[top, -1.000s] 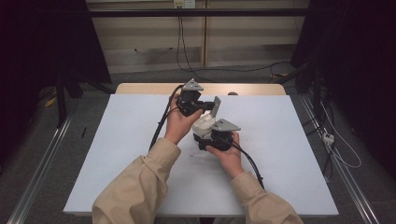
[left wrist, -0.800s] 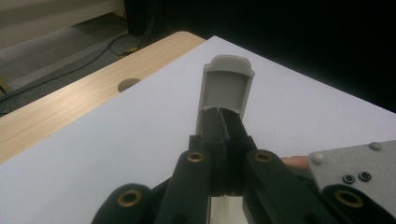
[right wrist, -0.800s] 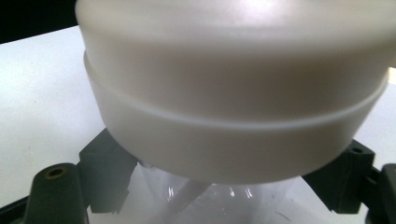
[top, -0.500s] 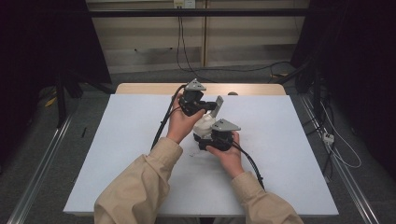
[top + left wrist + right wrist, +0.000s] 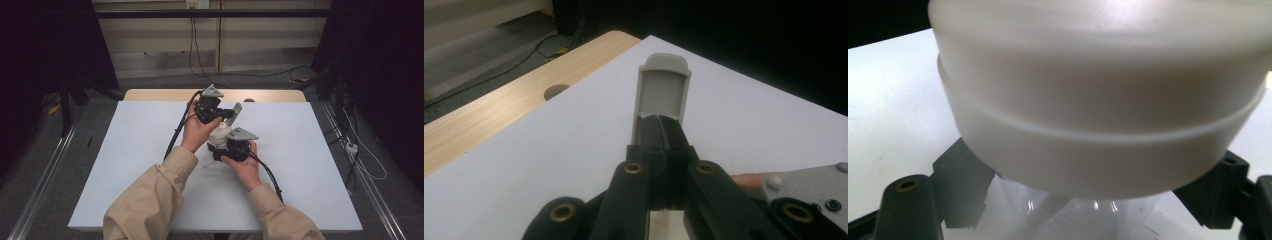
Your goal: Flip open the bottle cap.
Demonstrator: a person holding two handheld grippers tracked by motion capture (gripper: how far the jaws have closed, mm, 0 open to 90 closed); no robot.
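A white container (image 5: 218, 136) with a wide round white cap (image 5: 1098, 100) and a clear lower part (image 5: 1073, 210) sits at the middle of the white table (image 5: 125, 165). My right gripper (image 5: 221, 146) is shut on its clear part just under the cap, with one black jaw on each side. A grey-white hinged flap (image 5: 663, 90) stands up from the container, seen in the high view as a tilted flap (image 5: 234, 113). My left gripper (image 5: 663, 125) is shut on the flap's lower edge, coming from the left (image 5: 226, 113).
A wooden strip (image 5: 499, 115) with a round hole (image 5: 556, 91) runs along the table's far edge. Black cables (image 5: 175, 137) trail from both grippers toward the person. Dark curtains flank the table, and floor cables lie beyond it.
My left gripper and the flap have shifted slightly to the right. The right hand has stayed put.
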